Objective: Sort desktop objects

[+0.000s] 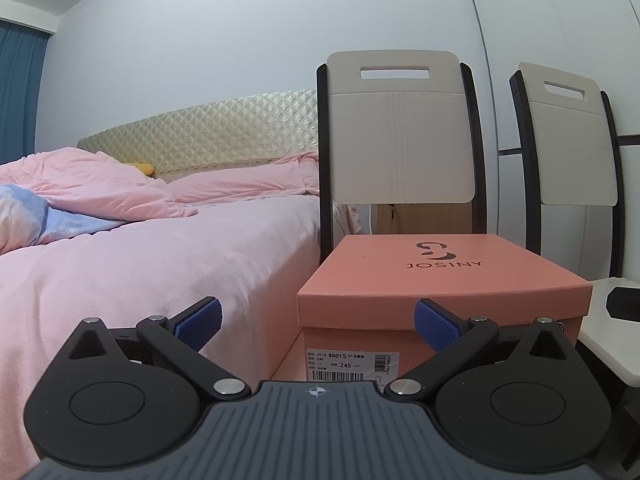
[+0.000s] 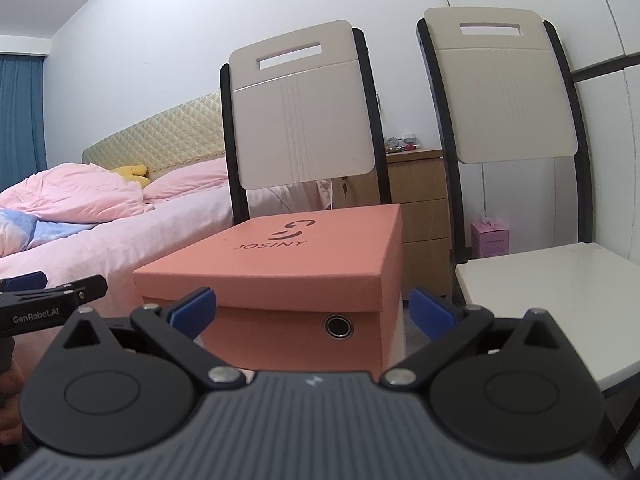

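A salmon-pink shoebox (image 1: 432, 280) with a closed lid marked JOSINY stands on a chair seat straight ahead; it also shows in the right wrist view (image 2: 288, 264). My left gripper (image 1: 318, 326) is open and empty, its blue pads just in front of the box's labelled end. My right gripper (image 2: 312, 314) is open and empty, its pads spread about as wide as the box end with the metal eyelet. The left gripper also shows at the left edge of the right wrist view (image 2: 44, 292).
A bed (image 1: 140, 264) with pink bedding lies to the left. Two chairs with beige backs (image 2: 304, 112) (image 2: 504, 88) stand side by side; the right one has a bare white seat (image 2: 560, 292). A wooden drawer unit (image 2: 420, 208) and a small pink box (image 2: 490, 238) sit behind.
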Tool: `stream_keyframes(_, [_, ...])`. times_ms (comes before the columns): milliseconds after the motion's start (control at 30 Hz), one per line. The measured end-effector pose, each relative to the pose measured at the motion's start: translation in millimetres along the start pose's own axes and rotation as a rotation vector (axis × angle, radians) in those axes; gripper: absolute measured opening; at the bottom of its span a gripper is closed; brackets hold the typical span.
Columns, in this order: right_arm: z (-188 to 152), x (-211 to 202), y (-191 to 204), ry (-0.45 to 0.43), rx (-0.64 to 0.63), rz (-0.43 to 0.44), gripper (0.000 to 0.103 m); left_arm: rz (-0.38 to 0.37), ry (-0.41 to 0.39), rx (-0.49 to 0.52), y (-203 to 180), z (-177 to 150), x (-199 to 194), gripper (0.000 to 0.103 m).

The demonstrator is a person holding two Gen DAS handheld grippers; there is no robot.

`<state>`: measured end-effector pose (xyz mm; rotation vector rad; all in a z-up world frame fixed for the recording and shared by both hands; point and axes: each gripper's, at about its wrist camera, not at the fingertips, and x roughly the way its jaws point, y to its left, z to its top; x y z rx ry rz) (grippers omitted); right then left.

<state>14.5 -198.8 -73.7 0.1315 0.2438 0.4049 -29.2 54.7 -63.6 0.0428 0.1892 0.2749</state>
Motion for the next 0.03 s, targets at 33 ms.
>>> stream_keyframes(33, [-0.1, -0.1, 0.2, 0.000, -0.001, -0.001, 0.103, -0.002, 0.001, -0.001, 0.1, 0.0, 0.3, 0.103])
